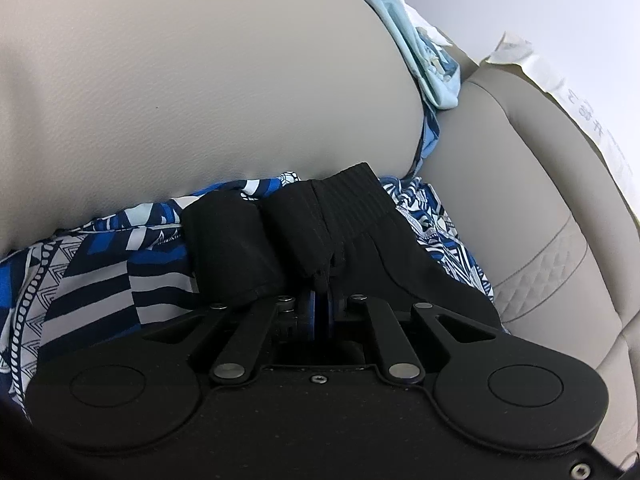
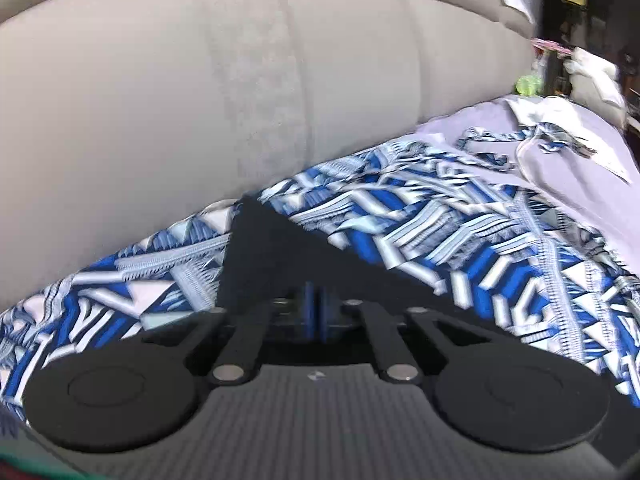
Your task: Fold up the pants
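Both the left gripper (image 1: 320,300) and right gripper (image 2: 316,312) pinch the black pants (image 1: 340,220); slack fabric ahead could slip free.

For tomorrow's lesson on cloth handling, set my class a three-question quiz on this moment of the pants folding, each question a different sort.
1. True or false: the left tongs are shut on the black pants.
2. The patterned cloth under the pants is: A red, B blue and white, C green.
3. Fill in: behind the cloth rises a beige sofa ____.

Key: 1 true; 2 B; 3 backrest.
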